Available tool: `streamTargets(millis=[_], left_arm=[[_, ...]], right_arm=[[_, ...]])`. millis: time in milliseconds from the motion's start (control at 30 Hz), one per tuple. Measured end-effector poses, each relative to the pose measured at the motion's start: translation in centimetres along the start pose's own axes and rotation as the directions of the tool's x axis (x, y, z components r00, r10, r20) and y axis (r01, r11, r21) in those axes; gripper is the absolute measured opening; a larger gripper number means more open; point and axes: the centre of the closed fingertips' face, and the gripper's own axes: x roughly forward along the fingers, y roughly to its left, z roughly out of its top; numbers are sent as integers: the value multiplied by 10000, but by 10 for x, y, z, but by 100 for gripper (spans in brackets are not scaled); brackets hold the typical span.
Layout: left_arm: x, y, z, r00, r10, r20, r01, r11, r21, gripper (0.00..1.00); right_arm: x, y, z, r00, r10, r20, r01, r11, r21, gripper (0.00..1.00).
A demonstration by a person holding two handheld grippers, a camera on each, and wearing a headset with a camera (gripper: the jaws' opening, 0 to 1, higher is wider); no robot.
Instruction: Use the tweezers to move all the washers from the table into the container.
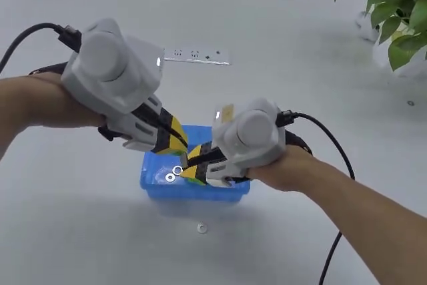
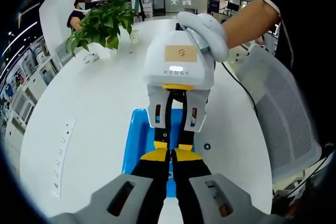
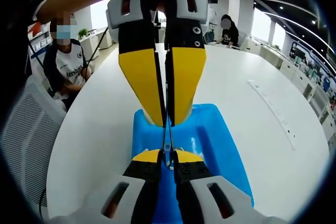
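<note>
Blue plastic container [image 1: 193,191], rectangular and open-topped, sits on the white bench [image 1: 80,231], well in from its edges. Both tools meet tip to tip over it.

Left tool [image 1: 179,143]: comes in from the left, angled down, yellow-tipped fingers [image 3: 142,85] clenched. In the right gripper view a narrow slit between them carries the tweezers [image 3: 167,129], which are thin, dark metal blades lying close together.

Right tool [image 3: 168,157]: faces the left one from the opposite side, tips low over the container. The free end of the tweezers runs down into the small gap between its jaws. Cannot tell whether those jaws press on the blades or only flank them.

Washers: two small, flat, silvery rings [image 1: 171,177] lie touching each other inside the container, toward its left end, just below the tool tips. One more washer [image 1: 201,228], same look, lies alone on the bench just off the container's long wall on the person's side.

White power strip [image 1: 197,55] lies beyond the container, well apart from it. Leafy green plant [image 1: 390,5] sits off toward the far right. A black cable [image 1: 333,158] trails from the right tool.
</note>
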Motion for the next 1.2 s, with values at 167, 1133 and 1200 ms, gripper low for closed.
streamTargets(millis=[167,1133,1200], left_arm=[[2,1,-2,10000,-48,-12,48,10000,-19,6],[-6,1,6,9999,124,70,-125,9999,115,6],[-8,0,9,9998,167,70,-168,9997,165,6]], right_arm=[[2,0,-2,10000,42,-59,-41,10000,63,11],[-6,1,6,10000,-44,-45,44,10000,-24,11],[-9,1,8,9999,-108,-20,107,9999,-67,11]])
